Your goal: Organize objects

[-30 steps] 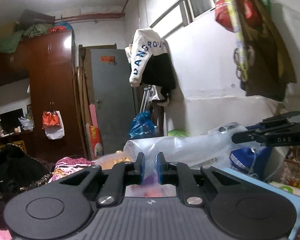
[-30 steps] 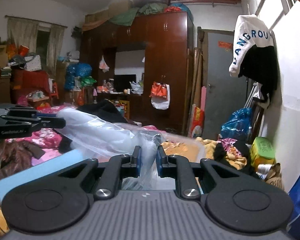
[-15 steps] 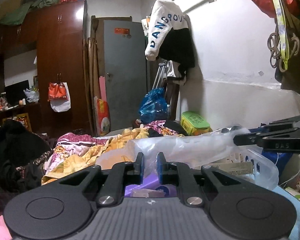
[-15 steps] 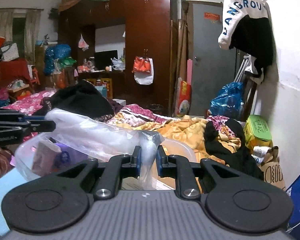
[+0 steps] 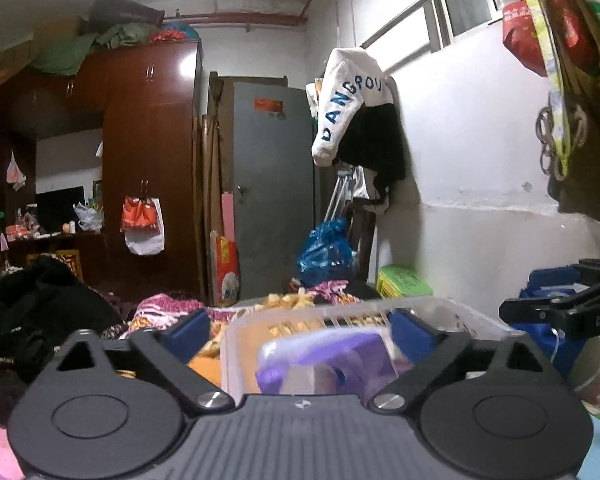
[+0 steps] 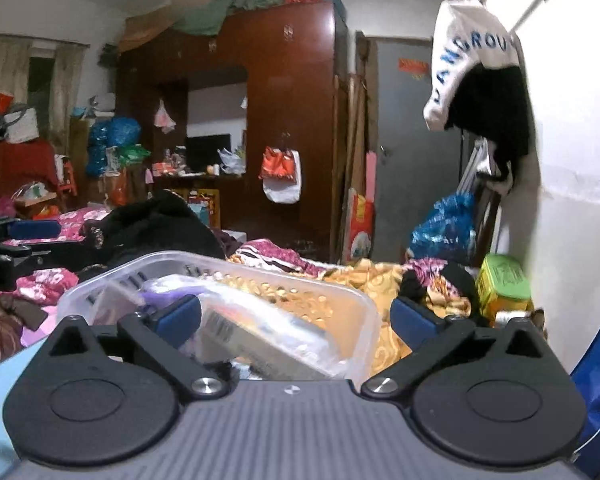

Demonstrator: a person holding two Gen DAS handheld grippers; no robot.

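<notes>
Left wrist, basket (image 5: pixel 364 314) contents blurred (purple)

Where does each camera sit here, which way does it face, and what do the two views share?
Left wrist: on the left gripper, facing the grey door; own jaws open, right gripper at right edge.
Right wrist: on the right gripper, facing the wardrobe; own jaws open, left gripper at left edge.
Shared: the clear basket holding a bag, the door, wardrobe and white hoodie.

One clear basket (image 5: pixel 340 316), two tools (image 5: pixel 300 332) (image 6: pixel 296 316)
</notes>
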